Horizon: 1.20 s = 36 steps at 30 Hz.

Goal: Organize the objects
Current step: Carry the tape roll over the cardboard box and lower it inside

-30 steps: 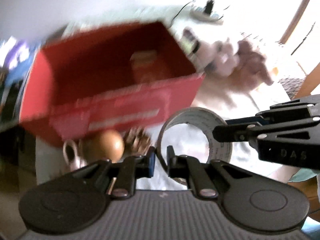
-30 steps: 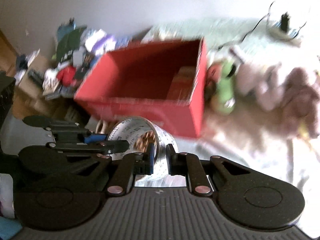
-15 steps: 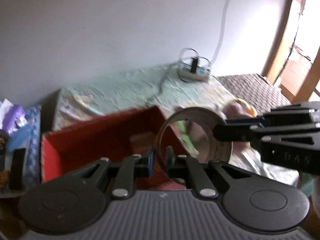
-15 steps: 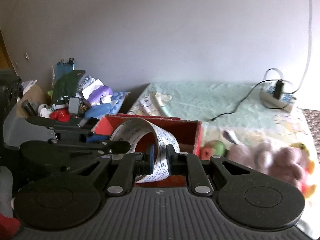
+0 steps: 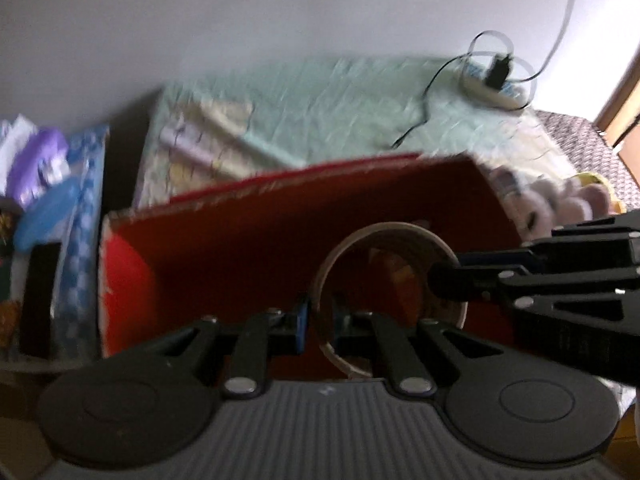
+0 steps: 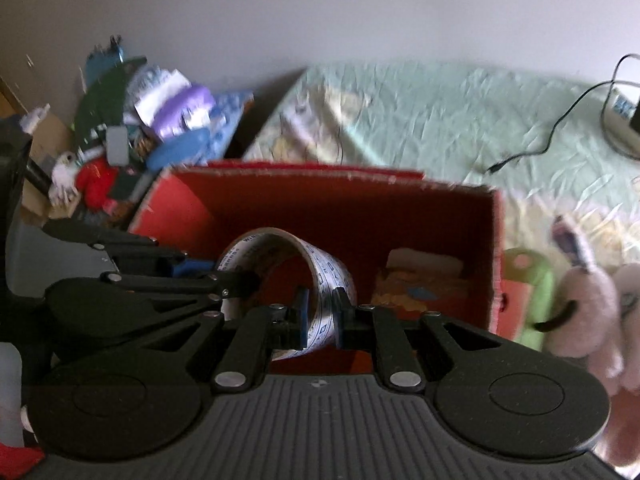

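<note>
A roll of printed tape hangs over the open red cardboard box, held by both grippers. My left gripper is shut on the near edge of the ring. My right gripper is shut on the tape's band. In the left wrist view the right gripper reaches in from the right. The left gripper comes in from the left in the right wrist view. A small printed packet lies inside the box.
The box sits on a bed with a pale green sheet. Plush toys and a green toy lie right of the box. A power strip with a cable is at the back right. A pile of clutter lies to the left.
Both grippers have carried the tape roll from in front of the red box to over its open inside. The box now fills more of both views. The grips have not changed.
</note>
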Motion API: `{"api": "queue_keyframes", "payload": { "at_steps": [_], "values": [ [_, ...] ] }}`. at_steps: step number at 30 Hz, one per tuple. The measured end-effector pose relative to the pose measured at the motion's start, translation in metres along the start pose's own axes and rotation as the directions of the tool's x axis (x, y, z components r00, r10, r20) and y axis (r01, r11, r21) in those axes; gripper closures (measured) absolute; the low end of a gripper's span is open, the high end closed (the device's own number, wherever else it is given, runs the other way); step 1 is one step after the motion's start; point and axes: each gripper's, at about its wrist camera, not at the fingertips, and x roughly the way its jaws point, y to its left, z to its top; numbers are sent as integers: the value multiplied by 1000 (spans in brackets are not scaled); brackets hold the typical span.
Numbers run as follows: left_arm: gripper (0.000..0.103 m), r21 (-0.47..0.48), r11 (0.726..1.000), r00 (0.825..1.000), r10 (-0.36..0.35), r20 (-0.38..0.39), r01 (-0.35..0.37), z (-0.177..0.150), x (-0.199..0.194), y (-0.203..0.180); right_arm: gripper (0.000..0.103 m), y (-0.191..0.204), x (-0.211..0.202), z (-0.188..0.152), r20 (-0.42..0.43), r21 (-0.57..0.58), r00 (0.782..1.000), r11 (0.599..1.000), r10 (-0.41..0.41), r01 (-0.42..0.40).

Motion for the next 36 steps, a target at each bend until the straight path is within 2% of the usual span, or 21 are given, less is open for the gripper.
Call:
{"api": "queue_keyframes", "payload": {
  "at_steps": [6,13,19,23,26,30,36],
  "values": [
    [99,-18,1000,994,17,-106,-19,4,44,14,90,-12,30,3,-84,34,996,999,11,-9],
    [98,-19,1000,979,10,-205,-15,11,69,10,91,-23,39,2,-122,64,992,998,-11,19],
    [95,3,1000,974,13,-226,-13,12,79,4,95,-20,33,-5,-63,44,996,997,-55,58],
    [94,4,1000,970,5,-241,-4,10,83,6,94,-23,29,-6,-44,65,998,996,-51,53],
    [88,5,1000,969,3,-246,-2,10,84,5,91,-19,26,-9,-25,60,998,996,-66,67],
    [87,-3,1000,973,15,-228,-17,9,82,6,87,-14,24,-13,-5,54,996,994,-90,90],
    [85,11,999,976,48,-214,-46,7,79,2,86,-18,13,-16,18,118,999,992,-51,49]
  ]
}}
